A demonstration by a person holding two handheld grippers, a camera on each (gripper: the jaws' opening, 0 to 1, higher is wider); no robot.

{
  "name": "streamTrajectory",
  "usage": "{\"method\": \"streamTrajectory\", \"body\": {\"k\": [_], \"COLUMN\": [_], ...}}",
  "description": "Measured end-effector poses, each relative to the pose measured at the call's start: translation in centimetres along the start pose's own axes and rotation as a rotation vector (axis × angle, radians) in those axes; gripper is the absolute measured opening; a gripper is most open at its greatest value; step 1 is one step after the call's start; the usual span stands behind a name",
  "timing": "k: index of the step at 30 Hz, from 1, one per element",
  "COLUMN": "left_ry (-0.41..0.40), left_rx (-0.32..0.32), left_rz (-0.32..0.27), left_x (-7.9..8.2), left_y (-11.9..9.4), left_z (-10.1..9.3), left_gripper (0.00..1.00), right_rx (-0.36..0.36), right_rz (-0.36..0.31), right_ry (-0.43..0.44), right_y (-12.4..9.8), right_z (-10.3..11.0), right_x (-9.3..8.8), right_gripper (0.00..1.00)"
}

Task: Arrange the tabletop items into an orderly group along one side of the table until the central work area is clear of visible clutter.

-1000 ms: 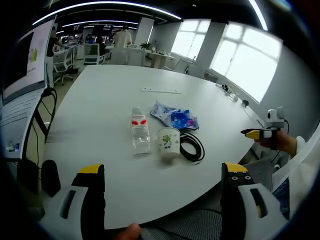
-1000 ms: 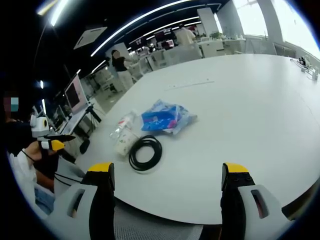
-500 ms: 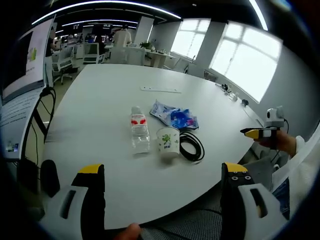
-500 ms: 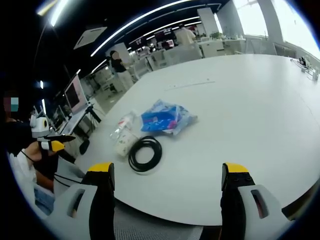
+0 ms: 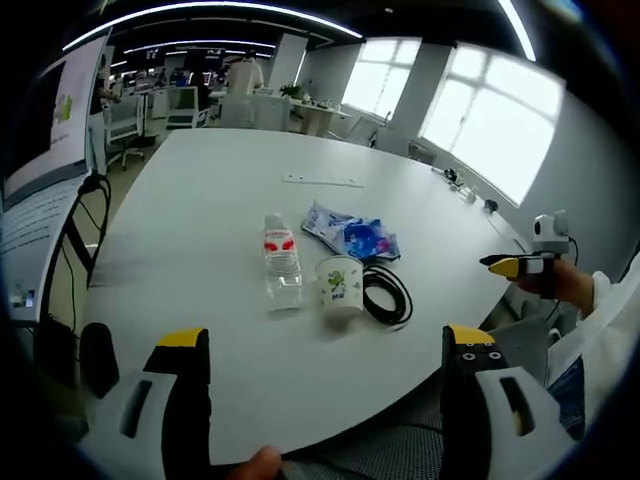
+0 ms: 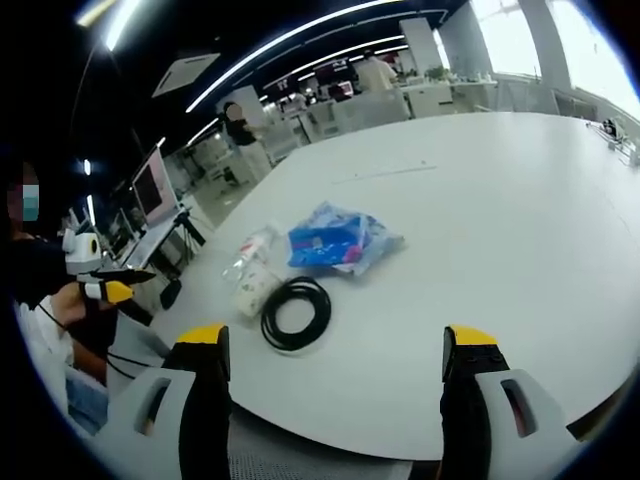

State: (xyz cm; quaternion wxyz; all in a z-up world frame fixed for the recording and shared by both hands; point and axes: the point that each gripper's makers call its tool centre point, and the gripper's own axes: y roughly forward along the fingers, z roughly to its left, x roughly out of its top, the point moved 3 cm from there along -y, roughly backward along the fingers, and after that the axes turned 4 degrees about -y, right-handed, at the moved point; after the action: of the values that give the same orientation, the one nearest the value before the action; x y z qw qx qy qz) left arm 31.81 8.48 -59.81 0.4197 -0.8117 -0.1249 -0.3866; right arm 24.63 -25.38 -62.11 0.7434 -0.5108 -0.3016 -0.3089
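**Still at the start: both grippers wait at the near edge, the clutter untouched**

Left gripper view. Practically nothing has changed across the last second: the picture shifts a trace, which is camera drift, and the items lie as before. The left gripper (image 5: 325, 360) hangs over the near edge of the white table (image 5: 200, 200), jaws spread wide and empty. A clear water bottle (image 5: 281, 260) lies on its side near the table's middle; just beside it stands a paper cup (image 5: 340, 287); a coiled black cable (image 5: 388, 294) lies against the cup; a blue plastic bag (image 5: 352, 233) sits just behind the cable. A thin white strip (image 5: 321, 181) lies farther back, well apart from the cluster. At the right, the right gripper (image 5: 515, 266) is held off the table by a hand.

Right gripper view. Again only slight camera drift appears. The right gripper (image 6: 335, 365) has its jaws wide apart, holding nothing, well short of the cable (image 6: 296, 313), the cup (image 6: 250, 297), the bottle (image 6: 250, 250) and the bag (image 6: 340, 240). The left gripper (image 6: 105, 285) shows at the left.

Judgement: no item has been moved yet; the central area remains cluttered, and a first reach is still to come.
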Motion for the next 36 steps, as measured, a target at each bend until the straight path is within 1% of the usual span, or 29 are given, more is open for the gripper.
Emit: {"method": "streamTrajectory", "body": {"k": [6, 10, 18, 25, 36], "left_ry": [0.002, 0.002, -0.012, -0.024, -0.02], "left_rx": [-0.008, -0.01, -0.011, -0.001, -0.009], "left_rz": [0.005, 0.003, 0.0, 0.006, 0.024], "left_x": [-0.1, -0.1, -0.2, -0.6, -0.7], "left_y": [0.8, 1.1, 1.6, 2.4, 3.4], "left_z": [-0.4, -0.6, -0.7, -0.5, -0.9], "left_gripper": [0.98, 0.98, 0.97, 0.96, 0.95], "right_rx": [0.028, 0.038, 0.064, 0.079, 0.109], "right_rz": [0.021, 0.022, 0.019, 0.049, 0.082], "right_ry": [-0.022, -0.028, -0.004, -0.018, -0.034], "right_y": [0.9, 1.3, 2.5, 3.9, 6.0], "right_z": [0.7, 0.8, 0.7, 0.9, 1.8], "right_x": [-0.3, -0.1, 0.2, -0.3, -0.7], "right_gripper": [0.86, 0.85, 0.83, 0.82, 0.78]}}
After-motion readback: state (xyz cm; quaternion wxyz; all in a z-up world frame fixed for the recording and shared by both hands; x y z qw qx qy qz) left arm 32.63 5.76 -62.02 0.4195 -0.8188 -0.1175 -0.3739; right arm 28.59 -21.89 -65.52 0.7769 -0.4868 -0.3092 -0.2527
